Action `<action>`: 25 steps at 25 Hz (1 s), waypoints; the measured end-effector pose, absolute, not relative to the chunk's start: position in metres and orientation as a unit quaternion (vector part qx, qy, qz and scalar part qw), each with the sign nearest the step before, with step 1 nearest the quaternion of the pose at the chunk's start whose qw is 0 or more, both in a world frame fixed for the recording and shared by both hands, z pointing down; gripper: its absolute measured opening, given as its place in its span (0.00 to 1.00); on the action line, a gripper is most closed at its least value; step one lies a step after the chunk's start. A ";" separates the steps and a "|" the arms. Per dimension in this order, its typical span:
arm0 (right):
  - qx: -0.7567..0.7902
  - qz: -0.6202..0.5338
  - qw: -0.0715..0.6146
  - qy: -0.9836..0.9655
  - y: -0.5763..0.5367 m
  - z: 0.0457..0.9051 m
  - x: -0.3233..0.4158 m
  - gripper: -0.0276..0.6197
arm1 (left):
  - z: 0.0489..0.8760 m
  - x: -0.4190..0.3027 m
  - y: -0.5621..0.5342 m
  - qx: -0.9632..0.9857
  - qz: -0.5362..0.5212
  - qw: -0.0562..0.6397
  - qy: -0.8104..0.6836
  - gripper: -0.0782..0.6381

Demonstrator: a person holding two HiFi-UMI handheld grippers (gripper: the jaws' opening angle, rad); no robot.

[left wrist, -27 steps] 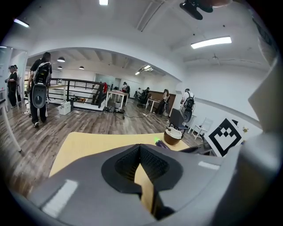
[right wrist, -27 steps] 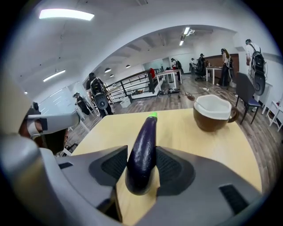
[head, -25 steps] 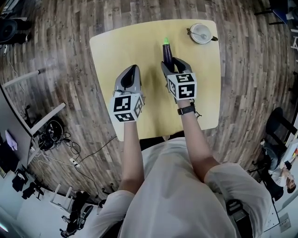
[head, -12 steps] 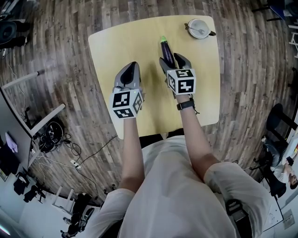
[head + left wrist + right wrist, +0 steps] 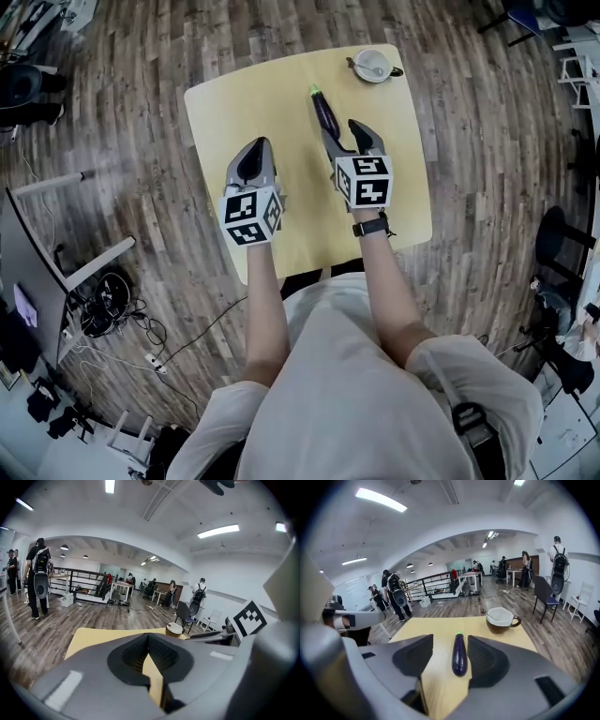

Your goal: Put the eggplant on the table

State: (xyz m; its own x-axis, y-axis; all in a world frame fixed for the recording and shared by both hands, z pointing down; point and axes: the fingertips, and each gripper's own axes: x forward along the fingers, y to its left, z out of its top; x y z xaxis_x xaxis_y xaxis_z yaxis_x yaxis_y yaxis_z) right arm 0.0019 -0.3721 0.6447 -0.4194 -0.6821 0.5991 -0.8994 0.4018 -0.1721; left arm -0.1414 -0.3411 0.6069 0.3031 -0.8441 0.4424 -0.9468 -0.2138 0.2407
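A dark purple eggplant (image 5: 325,112) with a green stem lies flat on the yellow table (image 5: 239,98); it also shows in the right gripper view (image 5: 459,655). My right gripper (image 5: 345,139) hangs just behind it, nearer the person. Its jaws have just been opening and now stand wide apart. The eggplant is framed between them, but neither pad (image 5: 486,660) touches it. My left gripper (image 5: 254,155) hovers over the table's left half with its jaws closed together and nothing in them (image 5: 149,639).
A brown cup (image 5: 372,65) with a white inside stands at the table's far right corner, beyond the eggplant (image 5: 500,619). Wooden floor surrounds the small table. People, chairs and desks fill the room far behind.
The right gripper has let go of the eggplant, lifted and drawn back, leaving it on the table ahead of the jaw tips. The left gripper has risen a little too.
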 end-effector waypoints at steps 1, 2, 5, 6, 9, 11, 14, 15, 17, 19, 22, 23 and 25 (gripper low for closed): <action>0.493 0.236 0.220 -0.808 -0.368 0.637 0.002 0.40 | 0.602 -0.141 -0.337 0.773 0.105 0.235 -0.580 0.12; 0.495 0.229 0.217 -0.809 -0.365 0.628 0.001 0.40 | 0.596 -0.141 -0.334 0.775 0.102 0.232 -0.580 0.12; 0.505 0.207 0.205 -0.813 -0.357 0.602 0.001 0.35 | 0.576 -0.142 -0.325 0.782 0.091 0.215 -0.578 0.12; 0.509 0.198 0.199 -0.814 -0.354 0.592 0.003 0.34 | 0.568 -0.141 -0.323 0.785 0.086 0.208 -0.578 0.12; 0.515 0.175 0.184 -0.819 -0.342 0.564 0.006 0.28 | 0.544 -0.137 -0.313 0.793 0.072 0.186 -0.576 0.12; 0.515 0.162 0.176 -0.823 -0.333 0.547 0.006 0.25 | 0.529 -0.136 -0.306 0.797 0.067 0.172 -0.575 0.12; 0.516 0.144 0.164 -0.829 -0.326 0.520 0.002 0.21 | 0.506 -0.136 -0.302 0.805 0.062 0.151 -0.571 0.12; 0.516 0.137 0.160 -0.831 -0.324 0.511 0.000 0.20 | 0.498 -0.136 -0.301 0.807 0.060 0.144 -0.570 0.12; 0.515 0.123 0.148 -0.835 -0.319 0.494 -0.002 0.18 | 0.484 -0.137 -0.298 0.810 0.053 0.131 -0.569 0.12; 0.512 0.111 0.136 -0.841 -0.313 0.479 -0.004 0.16 | 0.471 -0.136 -0.293 0.813 0.045 0.120 -0.568 0.12; 0.512 0.093 0.121 -0.845 -0.305 0.459 -0.006 0.14 | 0.453 -0.134 -0.287 0.819 0.036 0.099 -0.564 0.12; 0.514 0.086 0.117 -0.846 -0.303 0.452 -0.006 0.13 | 0.447 -0.133 -0.286 0.821 0.034 0.091 -0.563 0.12; 0.517 0.072 0.107 -0.846 -0.299 0.440 -0.006 0.12 | 0.435 -0.132 -0.282 0.824 0.029 0.077 -0.560 0.12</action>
